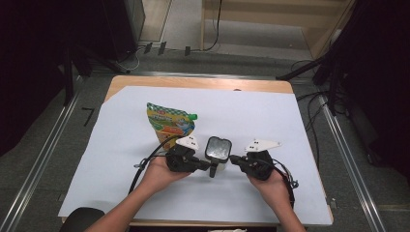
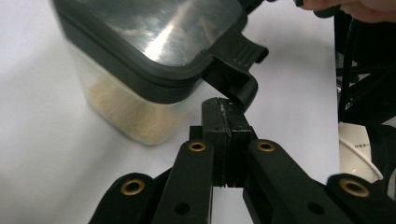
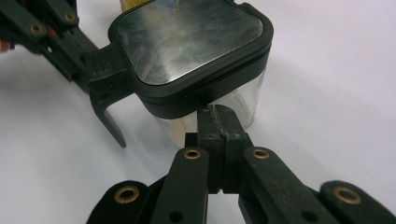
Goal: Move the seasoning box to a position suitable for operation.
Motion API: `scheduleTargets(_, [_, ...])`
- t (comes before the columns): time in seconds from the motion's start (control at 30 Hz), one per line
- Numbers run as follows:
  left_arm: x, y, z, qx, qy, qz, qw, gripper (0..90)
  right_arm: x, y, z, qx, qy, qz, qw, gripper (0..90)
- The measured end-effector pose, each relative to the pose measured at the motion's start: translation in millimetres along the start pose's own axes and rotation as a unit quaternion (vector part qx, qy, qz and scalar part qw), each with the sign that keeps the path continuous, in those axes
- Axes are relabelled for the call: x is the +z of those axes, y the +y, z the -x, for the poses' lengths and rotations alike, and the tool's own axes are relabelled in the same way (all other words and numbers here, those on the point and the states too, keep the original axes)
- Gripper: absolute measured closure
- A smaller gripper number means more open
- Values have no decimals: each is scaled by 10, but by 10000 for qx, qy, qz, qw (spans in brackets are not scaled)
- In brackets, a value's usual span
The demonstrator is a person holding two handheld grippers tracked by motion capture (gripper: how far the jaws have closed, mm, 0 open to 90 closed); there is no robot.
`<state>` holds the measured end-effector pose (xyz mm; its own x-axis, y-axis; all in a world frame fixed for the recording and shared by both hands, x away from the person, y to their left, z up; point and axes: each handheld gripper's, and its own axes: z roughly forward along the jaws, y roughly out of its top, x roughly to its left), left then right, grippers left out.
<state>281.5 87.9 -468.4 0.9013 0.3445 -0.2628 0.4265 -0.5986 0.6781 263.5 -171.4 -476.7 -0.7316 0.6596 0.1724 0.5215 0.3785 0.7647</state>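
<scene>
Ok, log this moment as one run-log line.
left gripper: shut, tips at lid latch | right gripper: shut, against container | pouch: lying behind, untouched

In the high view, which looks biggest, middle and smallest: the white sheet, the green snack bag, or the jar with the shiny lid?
1. White sheet, by far the largest; it covers most of the table.
2. Green snack bag.
3. Jar with the shiny lid, smallest, though it is seen from above, so its height is hidden.

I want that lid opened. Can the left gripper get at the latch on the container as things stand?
Probably yes: the left gripper, fingers shut, sits right at the black latch of the container, with nothing between.
</scene>
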Motion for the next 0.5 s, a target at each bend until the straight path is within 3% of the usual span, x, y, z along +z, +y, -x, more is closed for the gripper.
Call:
scheduleTargets(0.2, [97,9,20,-58,-11,103,9999,900,33,13,80,70,43,63,9999,900])
scheduleTargets(0.3, [165,24,40,-84,-200,115,9997,900,51,21,130,163,92,66,9998,900])
scheduleTargets(0.5, [100,42,32,-138,-290,147,9994,891,9,19,105,232,55,7,9997,900])
